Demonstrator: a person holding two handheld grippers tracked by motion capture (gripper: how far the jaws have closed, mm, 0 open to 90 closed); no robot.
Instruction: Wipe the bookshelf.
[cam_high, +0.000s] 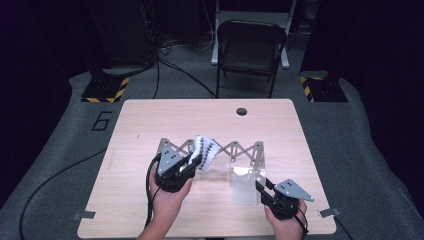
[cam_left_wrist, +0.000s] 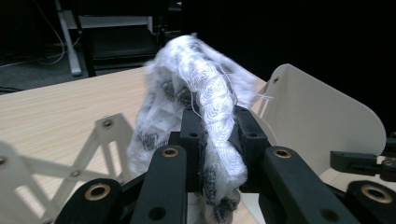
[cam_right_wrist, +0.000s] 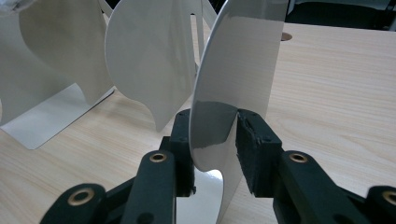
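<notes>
From the high view, the left gripper (cam_high: 196, 161) held a bunched white cloth (cam_high: 206, 150) up above the table (cam_high: 150, 120), right by the folding rack (cam_high: 235, 150) of white plates. The right gripper (cam_high: 262, 188) sat near the table's front edge, its tips at the end plate (cam_high: 245, 182) of that rack.

In the left gripper view, the cloth (cam_left_wrist: 205, 102) (lacy, with darker patches) was pinched between the jaws and draped over them, so this gripper (cam_left_wrist: 217, 140) was clamped on it. A curved plate (cam_left_wrist: 317, 121) stood just beside it, and the rack's scissor links (cam_left_wrist: 70, 163) showed lower left.

In the right gripper view, a plate (cam_right_wrist: 233, 84) stood upright between the jaws. One pad lay against it; the other pad (cam_right_wrist: 250, 140) stood a little off, so the right gripper (cam_right_wrist: 215, 144) looked loosened, no longer squeezing.

My reading: the cloth was picked up and brought to the rack, and the plate had been steadied. Left to do was setting the cloth into or over a slot between the plates, then letting go.
</notes>
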